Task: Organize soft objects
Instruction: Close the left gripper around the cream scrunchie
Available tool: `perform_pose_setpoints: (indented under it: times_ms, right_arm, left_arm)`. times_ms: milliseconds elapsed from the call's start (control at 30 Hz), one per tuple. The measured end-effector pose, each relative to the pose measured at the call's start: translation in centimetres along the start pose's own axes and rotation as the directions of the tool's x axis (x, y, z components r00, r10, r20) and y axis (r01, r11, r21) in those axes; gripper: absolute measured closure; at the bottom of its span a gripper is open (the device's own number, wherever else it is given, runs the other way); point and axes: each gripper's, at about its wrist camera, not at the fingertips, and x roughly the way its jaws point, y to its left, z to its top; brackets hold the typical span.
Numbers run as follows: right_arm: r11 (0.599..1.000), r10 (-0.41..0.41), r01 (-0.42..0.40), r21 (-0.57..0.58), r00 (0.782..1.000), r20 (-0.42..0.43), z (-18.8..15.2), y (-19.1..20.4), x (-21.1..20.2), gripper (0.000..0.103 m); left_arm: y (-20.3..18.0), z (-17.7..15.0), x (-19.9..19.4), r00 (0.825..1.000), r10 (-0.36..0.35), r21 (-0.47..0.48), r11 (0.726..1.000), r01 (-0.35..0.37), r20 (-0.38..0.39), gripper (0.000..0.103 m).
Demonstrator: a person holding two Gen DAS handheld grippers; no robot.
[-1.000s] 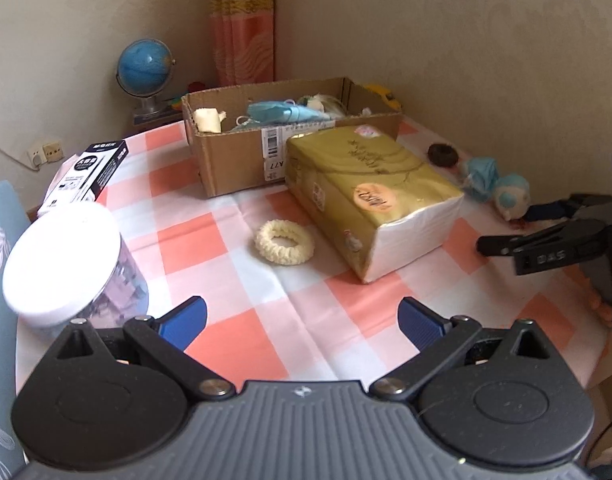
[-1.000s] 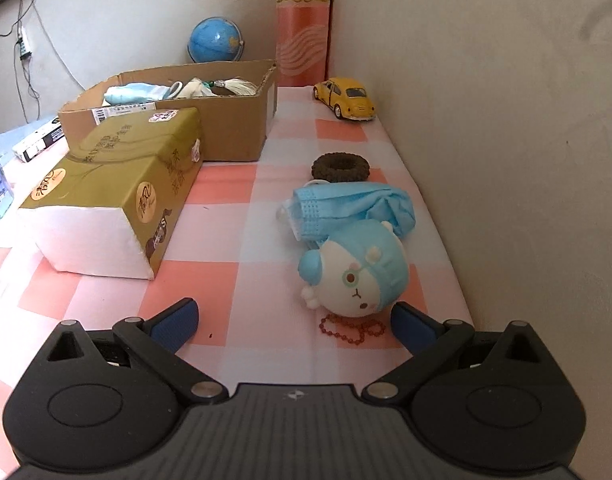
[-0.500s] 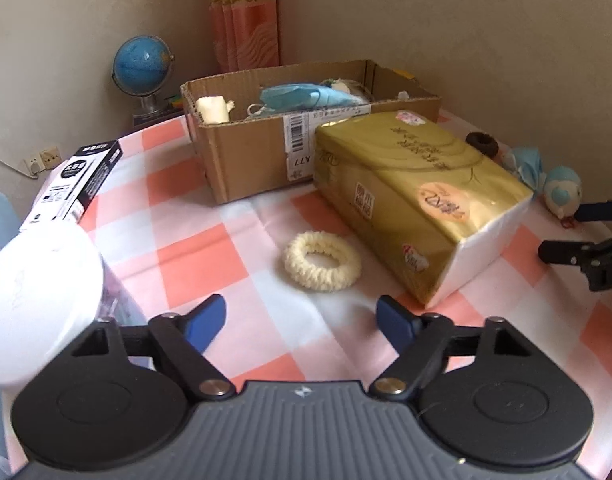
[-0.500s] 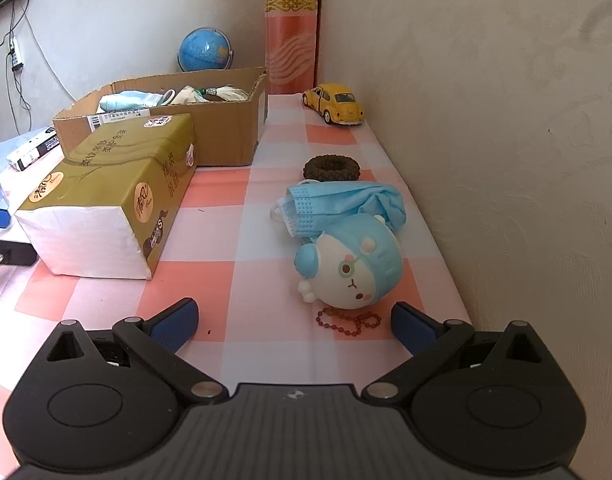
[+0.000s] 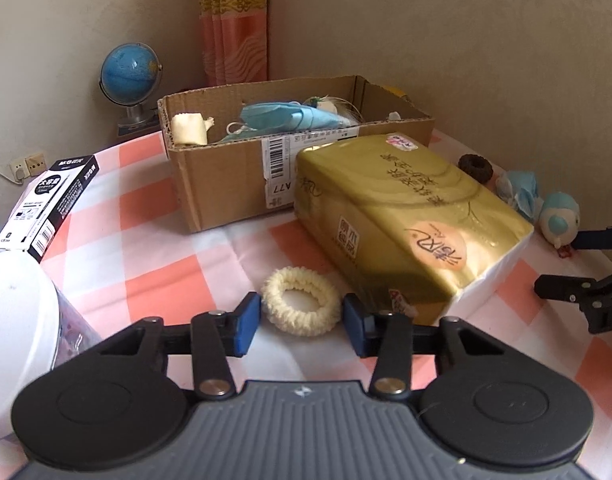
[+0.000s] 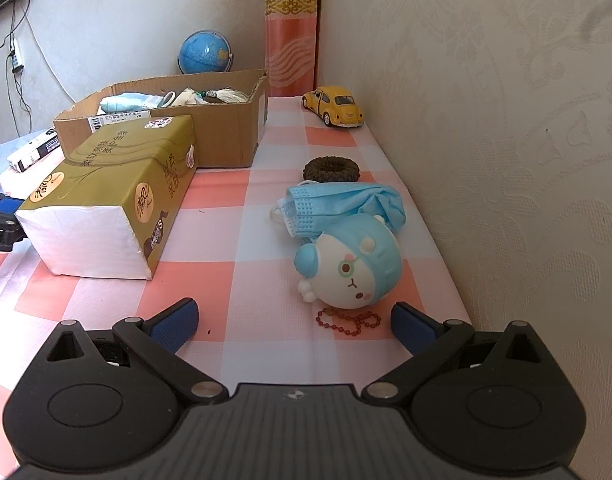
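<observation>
A cream scrunchie (image 5: 300,305) lies on the checked cloth, between the two pads of my left gripper (image 5: 302,322), which is open around it and narrowed. Behind it stands a cardboard box (image 5: 226,176) holding a blue mask (image 5: 284,116) and other soft items. My right gripper (image 6: 294,322) is open and empty, just short of a blue and white plush toy (image 6: 347,268). Beyond the toy lie a blue face mask (image 6: 337,204) and a dark scrunchie (image 6: 331,169).
A gold tissue pack (image 5: 409,216) lies right of the cream scrunchie. A white-lidded jar (image 5: 14,320) and a black and white box (image 5: 46,204) are at the left. A globe (image 5: 130,76) and a yellow toy car (image 6: 333,106) stand at the back. The wall runs along the right.
My left gripper has moved forward and down to the cream scrunchie and its jaws have narrowed around it. My right gripper has barely moved.
</observation>
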Motion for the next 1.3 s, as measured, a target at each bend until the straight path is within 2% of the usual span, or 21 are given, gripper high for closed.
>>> perform_pose_setpoints:
  times_ms: [67, 233, 400, 667, 800, 1300]
  right_arm:
    - [1.0, 0.0, 0.0, 0.0, 1.0, 0.0, 0.0, 0.0, 0.0, 0.0]
    - [1.0, 0.001, -0.001, -0.001, 1.0, -0.002, 0.0, 0.0, 0.0, 0.0]
    - [1.0, 0.002, -0.002, -0.004, 1.0, -0.002, 0.0, 0.0, -0.1, 0.0]
    - [1.0, 0.007, -0.007, -0.009, 1.0, -0.017, 0.5, -0.5, 0.2, 0.0]
    - [1.0, 0.004, -0.004, -0.007, 1.0, -0.024, 0.9, -1.1, 0.7, 0.0]
    - [1.0, 0.014, -0.014, -0.018, 0.999, -0.033, 2.6, -1.4, 2.7, 0.0]
  left_arm:
    - [0.1, -0.1, -0.2, 1.0, -0.003, -0.01, 1.0, 0.003, -0.001, 0.063]
    - [0.4, -1.1, -1.7, 1.0, 0.0, -0.054, 0.999, -0.002, -0.026, 0.063]
    - [0.7, -2.1, -2.8, 0.999, 0.013, -0.097, 0.995, -0.017, -0.033, 0.057]
    - [-0.2, -1.8, -2.0, 0.997, 0.074, -0.085, 0.993, -0.076, -0.029, 0.043]
    - [-0.5, -1.7, -1.8, 0.995, 0.094, -0.08, 0.992, -0.096, -0.035, 0.042]
    - [-0.5, -1.6, -1.7, 0.995, 0.095, -0.084, 0.992, -0.099, -0.041, 0.042]
